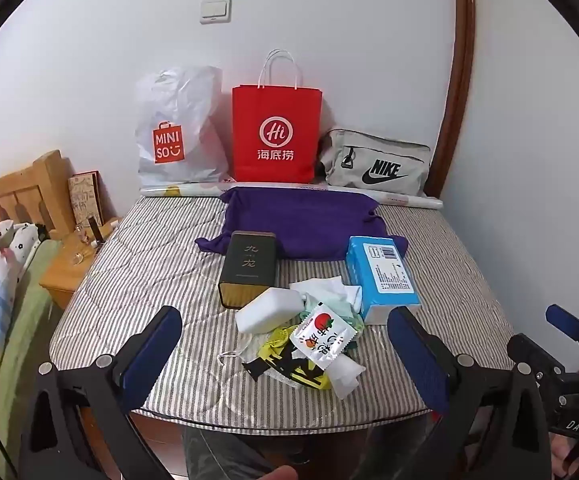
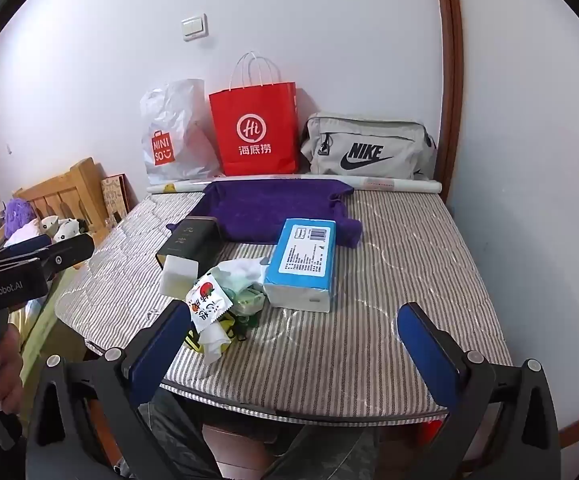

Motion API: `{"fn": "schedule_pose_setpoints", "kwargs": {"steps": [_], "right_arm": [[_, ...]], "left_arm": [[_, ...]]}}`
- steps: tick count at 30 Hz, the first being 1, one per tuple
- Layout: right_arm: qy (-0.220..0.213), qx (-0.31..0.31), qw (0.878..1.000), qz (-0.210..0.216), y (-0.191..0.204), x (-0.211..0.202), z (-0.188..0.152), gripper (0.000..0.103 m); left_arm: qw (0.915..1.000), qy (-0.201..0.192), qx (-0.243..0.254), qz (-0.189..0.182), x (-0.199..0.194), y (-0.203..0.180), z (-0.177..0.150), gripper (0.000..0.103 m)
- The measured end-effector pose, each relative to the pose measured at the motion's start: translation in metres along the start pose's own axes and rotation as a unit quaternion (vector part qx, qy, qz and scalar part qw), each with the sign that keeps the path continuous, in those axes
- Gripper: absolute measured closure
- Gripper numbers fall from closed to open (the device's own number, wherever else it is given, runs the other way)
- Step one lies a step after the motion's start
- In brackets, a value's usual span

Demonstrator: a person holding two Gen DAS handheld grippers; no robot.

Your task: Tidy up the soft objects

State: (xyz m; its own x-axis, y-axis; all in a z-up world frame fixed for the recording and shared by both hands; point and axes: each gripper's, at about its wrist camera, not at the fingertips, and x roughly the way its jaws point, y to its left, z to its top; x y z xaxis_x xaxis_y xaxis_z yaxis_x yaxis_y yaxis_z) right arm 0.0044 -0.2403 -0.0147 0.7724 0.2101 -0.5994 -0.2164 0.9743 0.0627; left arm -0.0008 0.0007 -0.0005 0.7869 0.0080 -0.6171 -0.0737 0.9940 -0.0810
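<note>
From the left wrist camera, the left gripper (image 1: 285,344) hangs above the near edge of a striped mattress (image 1: 137,264), its two blue-padded jaws spread as wide as they go and holding nothing. Between and beyond them lies a small heap of soft things: a white sponge block (image 1: 267,310), a red-and-white snack packet (image 1: 323,334) printed with a tomato, a yellow-and-black wrapper (image 1: 289,364) and crumpled white tissues (image 1: 329,286). What lies under the heap cannot be made out. A dark tea tin (image 1: 247,268) stands just behind the sponge, and a blue tissue pack (image 1: 383,276) lies to the right of the heap. A purple cloth (image 1: 305,220) is spread behind them. Against the wall stand a white Miniso bag (image 1: 177,132), a red paper bag (image 1: 276,136) and a grey Nike pouch (image 1: 377,164). The right gripper (image 1: 569,332) shows at the right edge, only partly in frame.

From the right wrist camera, the right gripper (image 2: 295,340) is likewise wide open and empty above the mattress (image 2: 409,264) edge. The heap sits ahead to the left, with the snack packet (image 2: 208,298) half hidden by the left jaw and the sponge block (image 2: 177,276) touching the tea tin (image 2: 189,240). The blue tissue pack (image 2: 303,264) lies just right of the heap. The left gripper's body enters at the far left, its tips cut off, held by a hand (image 2: 7,368).
</note>
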Motion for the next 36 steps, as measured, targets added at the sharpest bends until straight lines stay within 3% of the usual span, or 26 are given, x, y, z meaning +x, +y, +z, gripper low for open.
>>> {"fn": "schedule_pose_setpoints", "kwargs": {"steps": [10, 13, 36], "right_arm": [[-0.005, 0.008, 1.000, 0.000, -0.003, -0.007, -0.001, 0.001], [-0.004, 0.007, 1.000, 0.000, -0.002, -0.007, -0.002, 0.001], [-0.001, 0.006, 1.000, 0.005, 0.002, -0.010, -0.001, 0.001]], "left_arm": [[0.9998, 0.000, 0.015, 0.011, -0.004, -0.021, 0.004, 0.000], [0.9999, -0.004, 0.012, -0.002, -0.010, -0.010, 0.001, 0.000], [0.9998, -0.012, 0.007, 0.013, -0.015, -0.003, 0.000, 0.000]]}}
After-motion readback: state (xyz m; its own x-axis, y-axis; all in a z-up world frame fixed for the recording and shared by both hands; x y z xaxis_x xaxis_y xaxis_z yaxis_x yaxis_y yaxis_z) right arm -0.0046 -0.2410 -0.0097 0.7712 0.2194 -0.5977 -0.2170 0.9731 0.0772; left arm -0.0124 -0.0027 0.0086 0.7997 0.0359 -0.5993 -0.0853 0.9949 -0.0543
